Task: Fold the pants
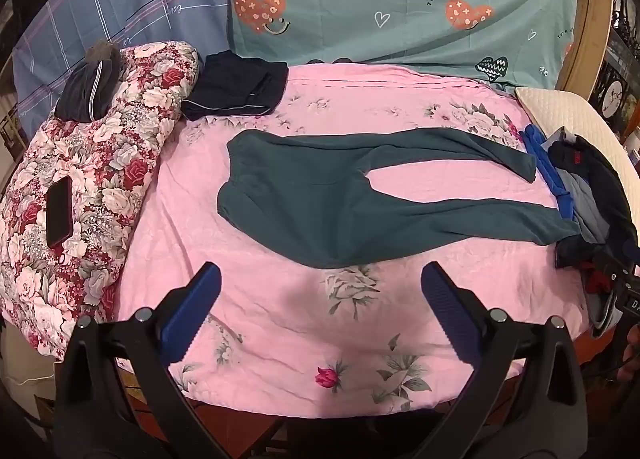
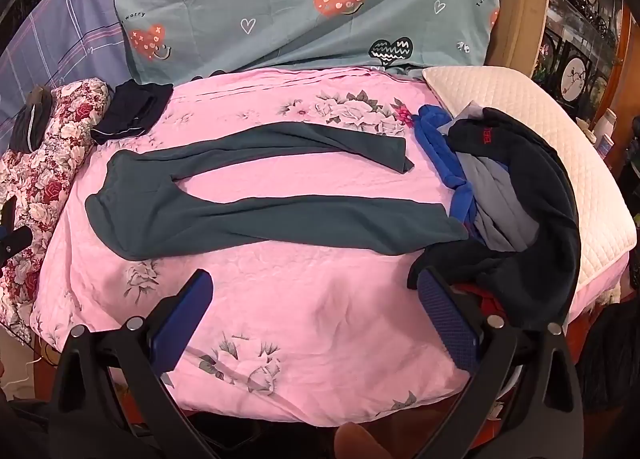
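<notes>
From the left wrist view, the left tool [image 1: 320, 279] hangs above the near edge of the bed [image 1: 248, 299] with its blue pads spread wide and nothing between them. The dark green pants [image 1: 320, 203] lie flat on the pink floral sheet beyond it, waistband to the left, the two legs running right and parted in a narrow V. A folded navy garment [image 1: 240, 89] sits at the far left beside a rolled floral quilt [image 1: 100, 163] with a phone [image 1: 60, 211] resting on it. From the right wrist view, the right tool [image 2: 316, 287] is likewise wide and empty, hovering over bare sheet near the leg ends; the nearer cuff touches a heap of unfolded clothes [image 2: 516, 211] on the right, in front of a white quilted pillow [image 2: 520, 107]. No fold looks started, so this reads as the approach. The next move likely calls for pinching the near leg at the cuff and the near side of the waistband at the left, and laying that half onto the far leg.
</notes>
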